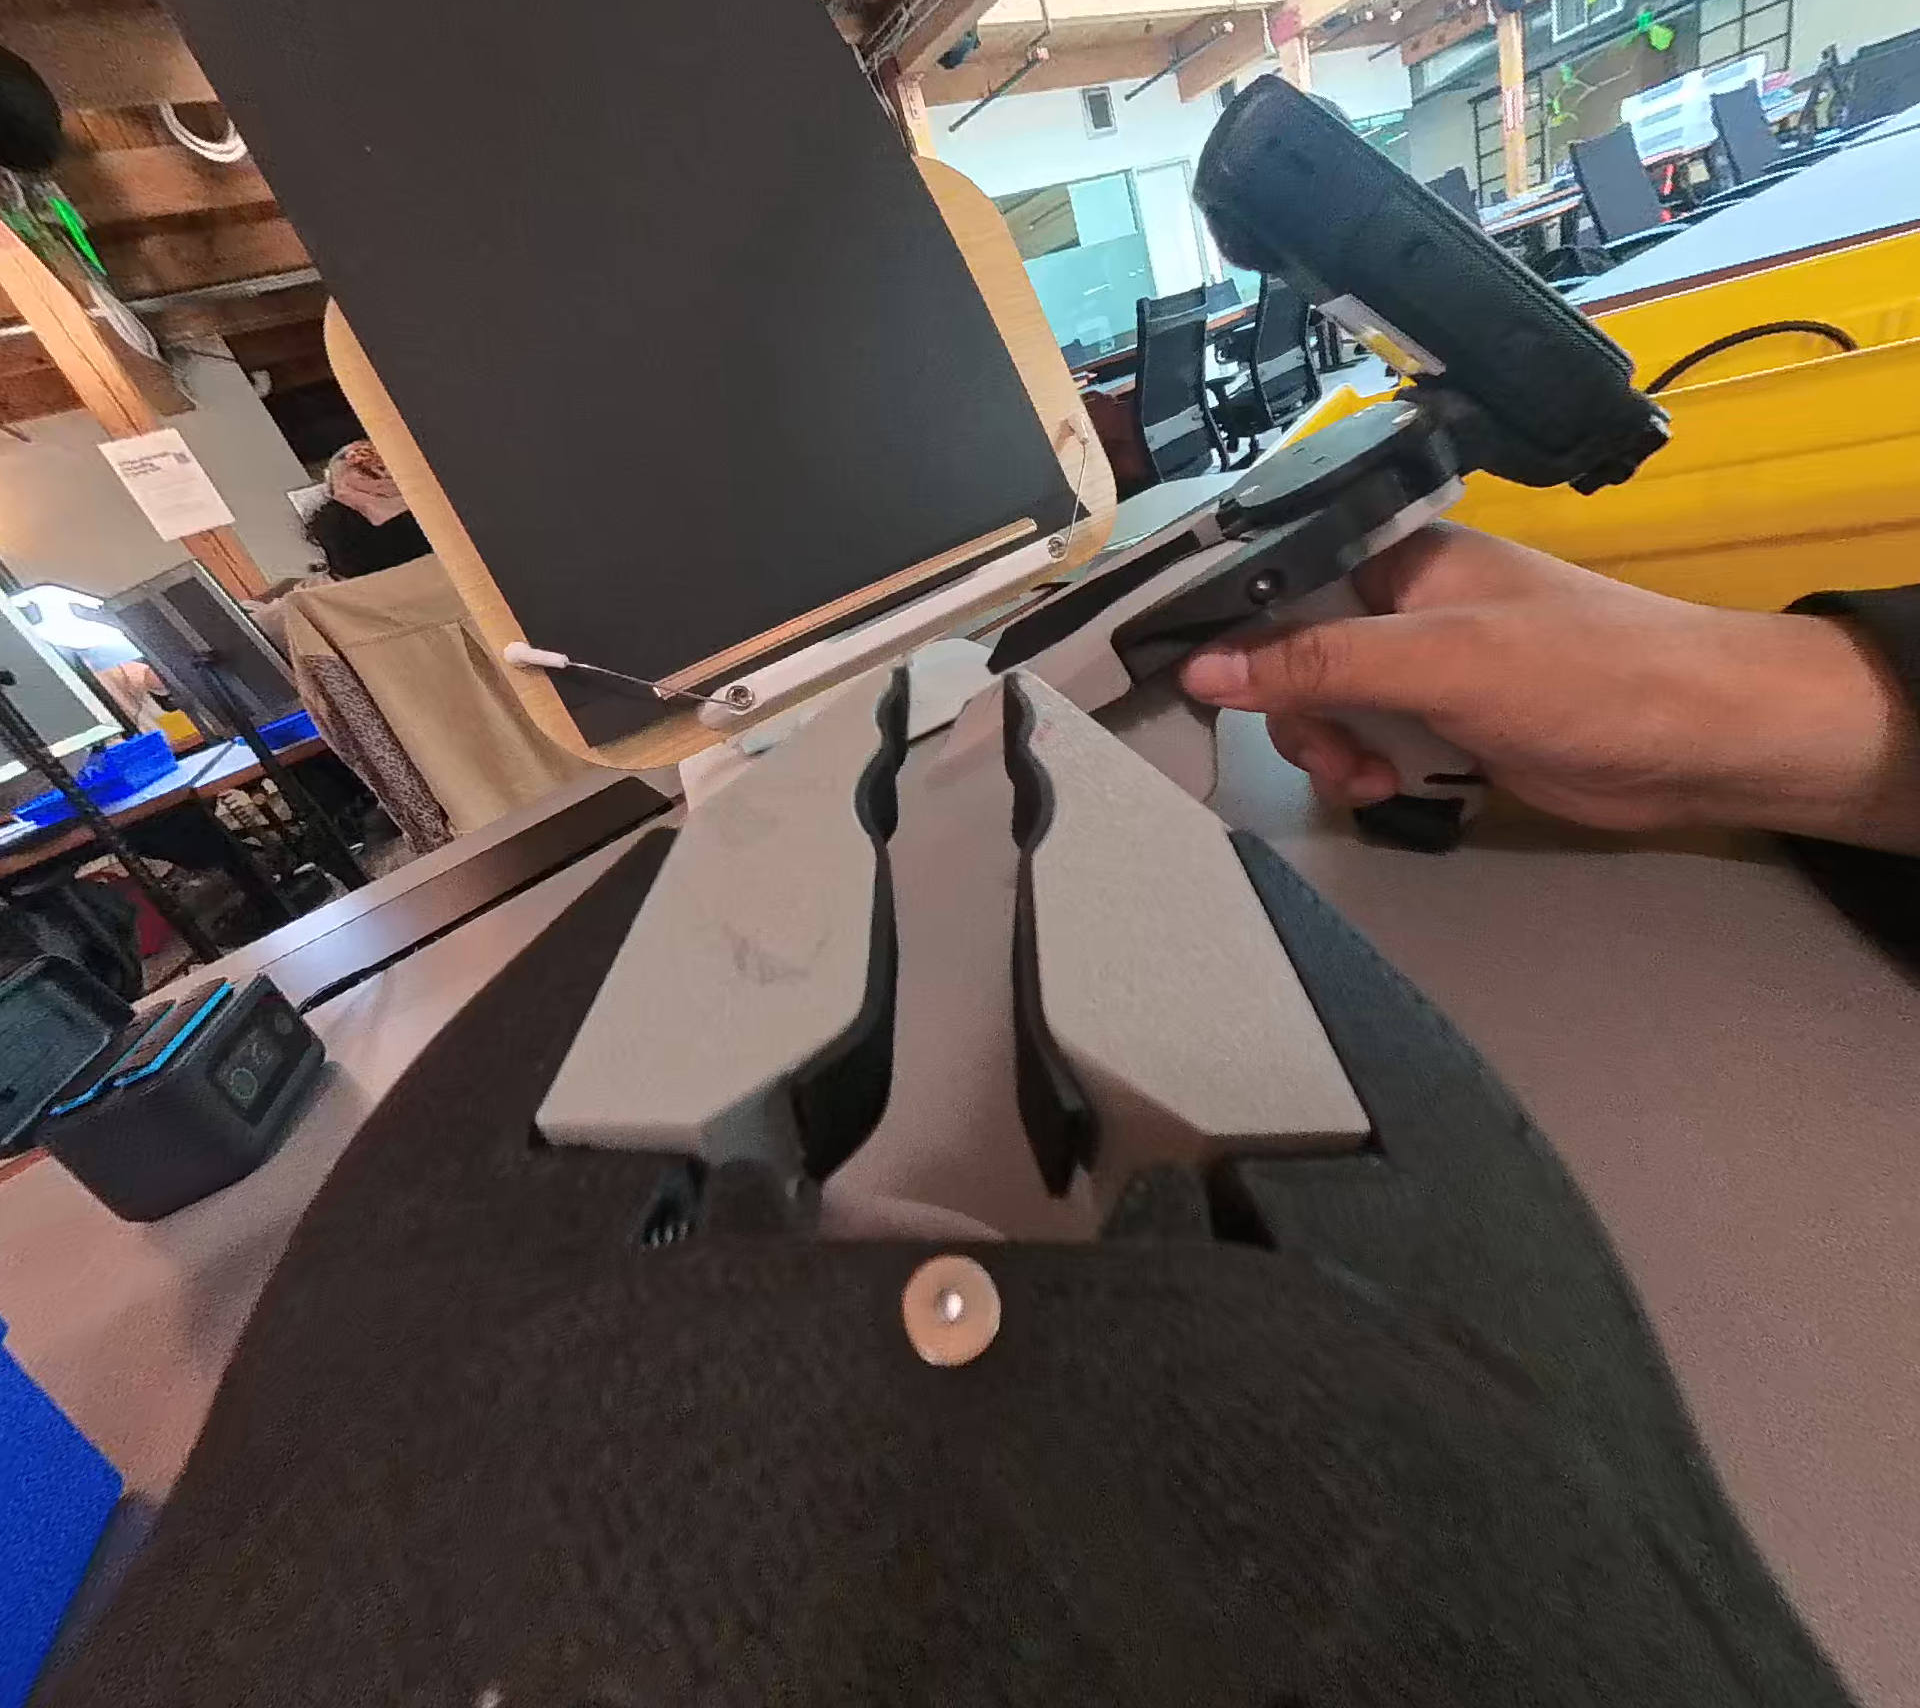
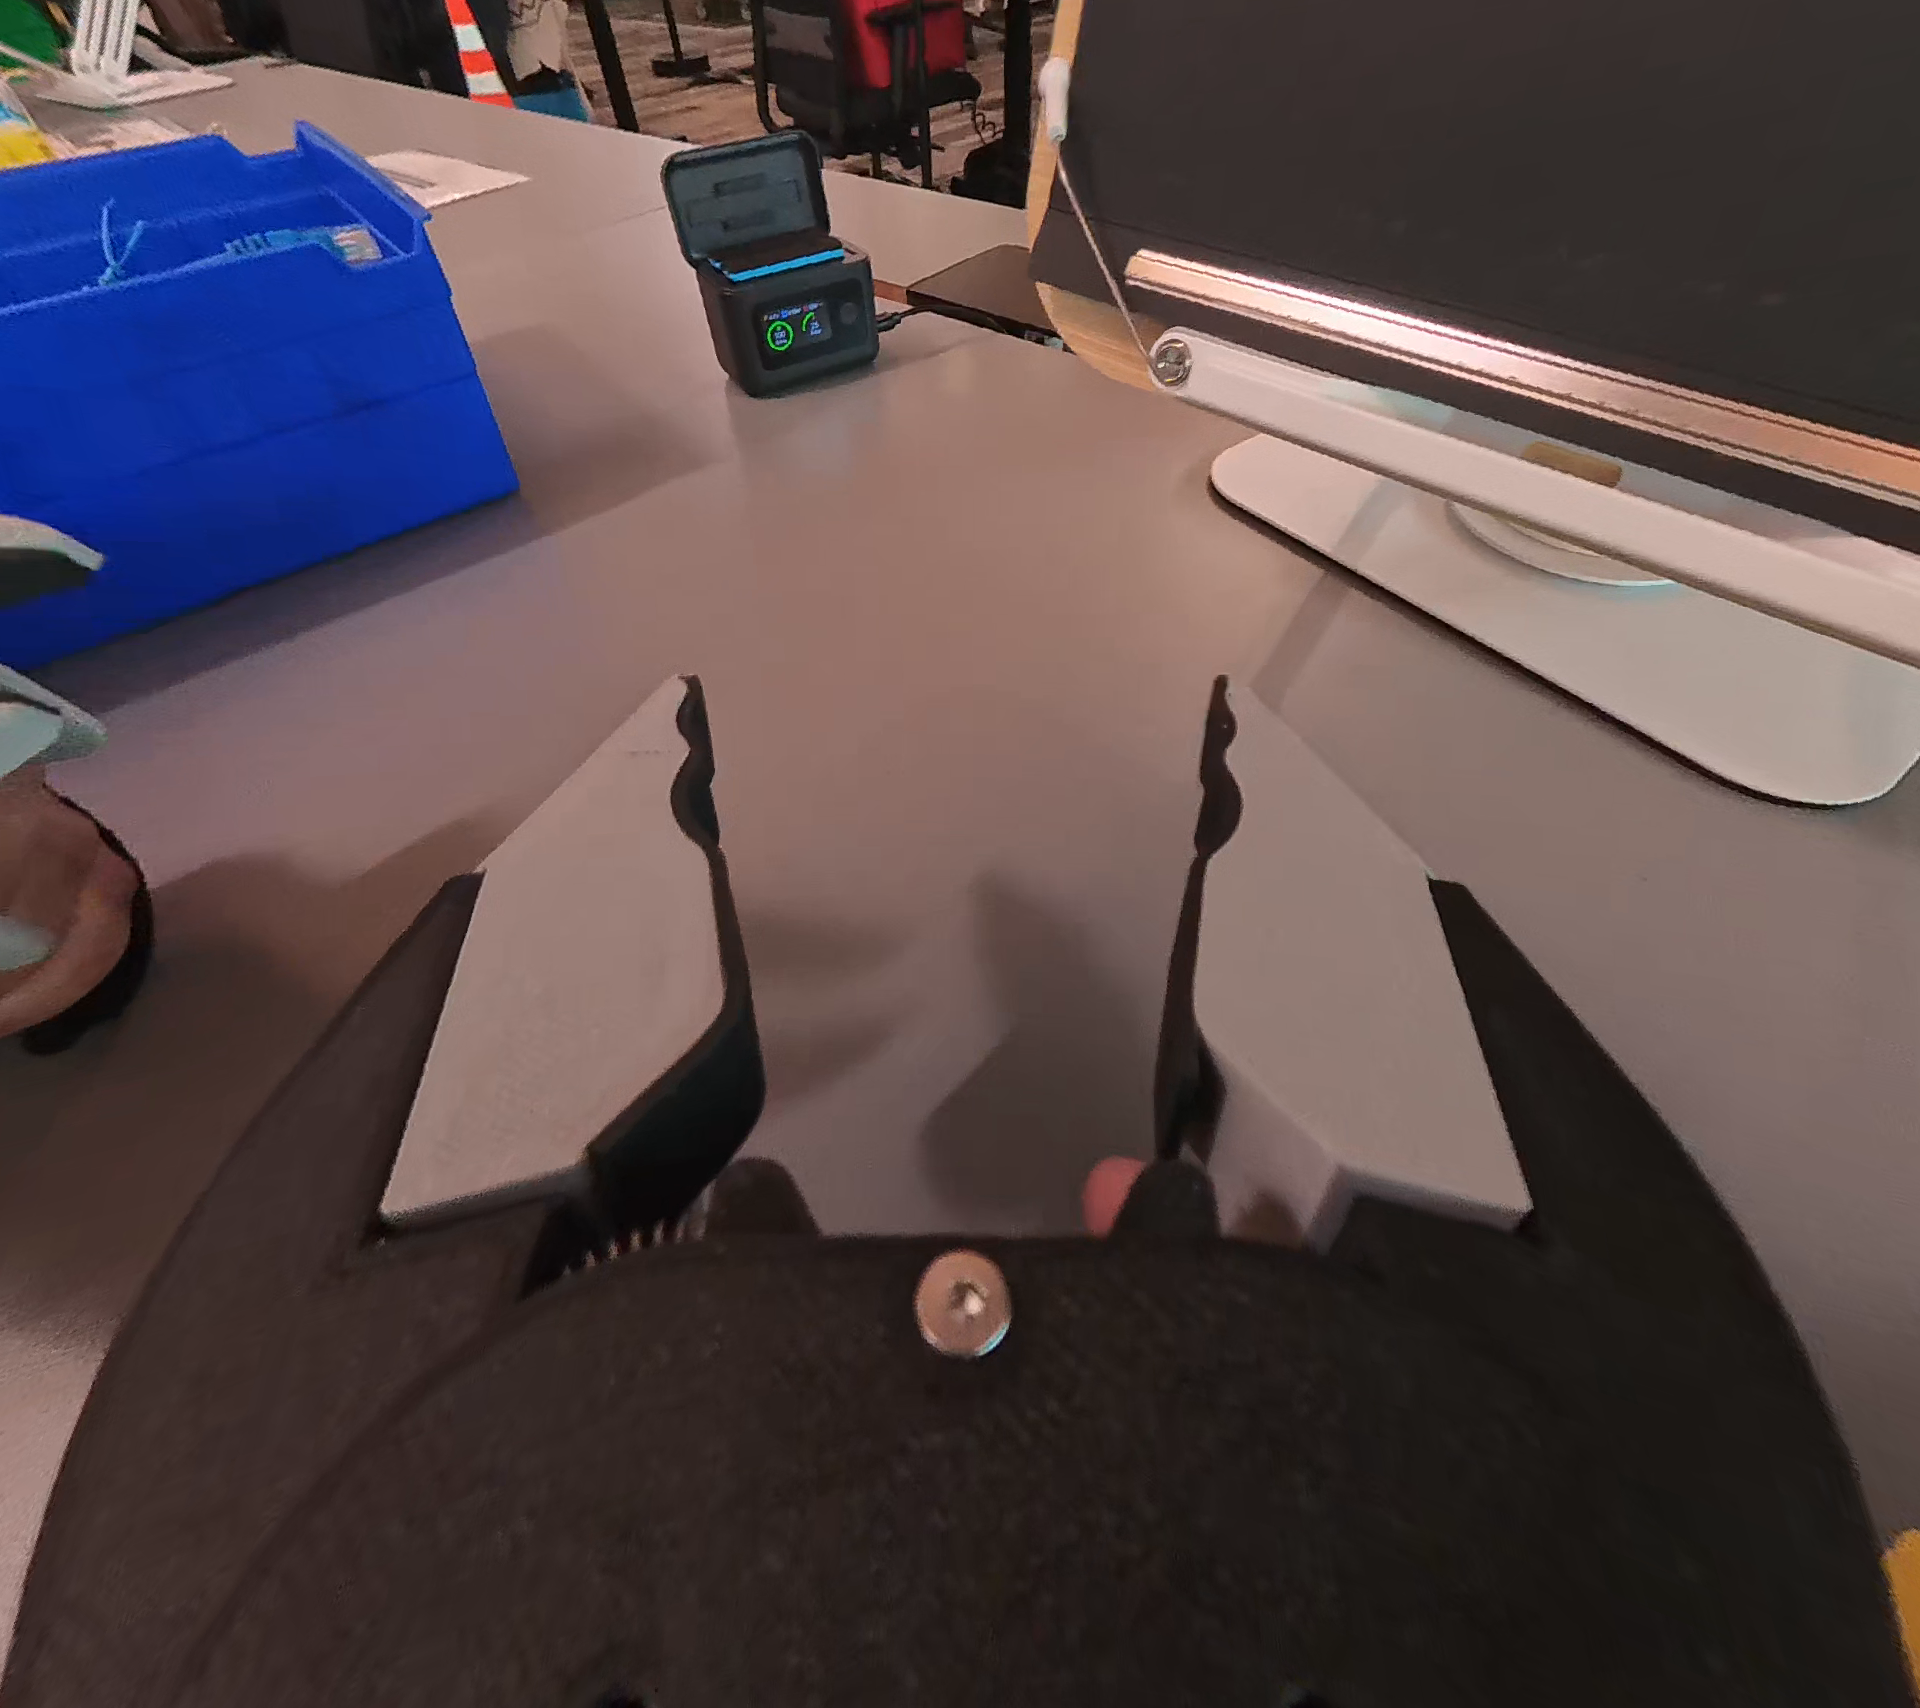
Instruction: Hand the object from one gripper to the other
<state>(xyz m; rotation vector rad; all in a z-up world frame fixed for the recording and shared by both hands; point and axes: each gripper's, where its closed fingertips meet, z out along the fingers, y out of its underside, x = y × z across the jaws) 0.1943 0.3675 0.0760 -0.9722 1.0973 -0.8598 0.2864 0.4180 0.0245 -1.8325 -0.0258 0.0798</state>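
My left gripper (image 1: 953,708) points at the foot of a black board stand (image 1: 623,256). Its jaws stand a narrow gap apart with nothing between them. My right gripper (image 2: 954,702) hovers low over the grey table (image 2: 935,578), jaws wide apart and empty. In the left wrist view the right gripper (image 1: 966,713) comes in from the right, held by a hand (image 1: 1507,682), with its tips close to the left gripper's tips. The left gripper (image 2: 42,635) shows at the left edge of the right wrist view. No object to hand over shows in either view.
The stand's white base (image 2: 1558,650) and black board (image 2: 1507,48) fill the right side. A blue bin (image 2: 229,391) sits at the left and a small dark charger case (image 2: 784,287) at the back. A yellow bin (image 1: 1714,453) stands behind the right hand. The small dark charger case (image 2: 784,287) is about 30 centimeters from both grippers' fingertips. Seen from the left wrist view (image 1: 216,1039) as well.
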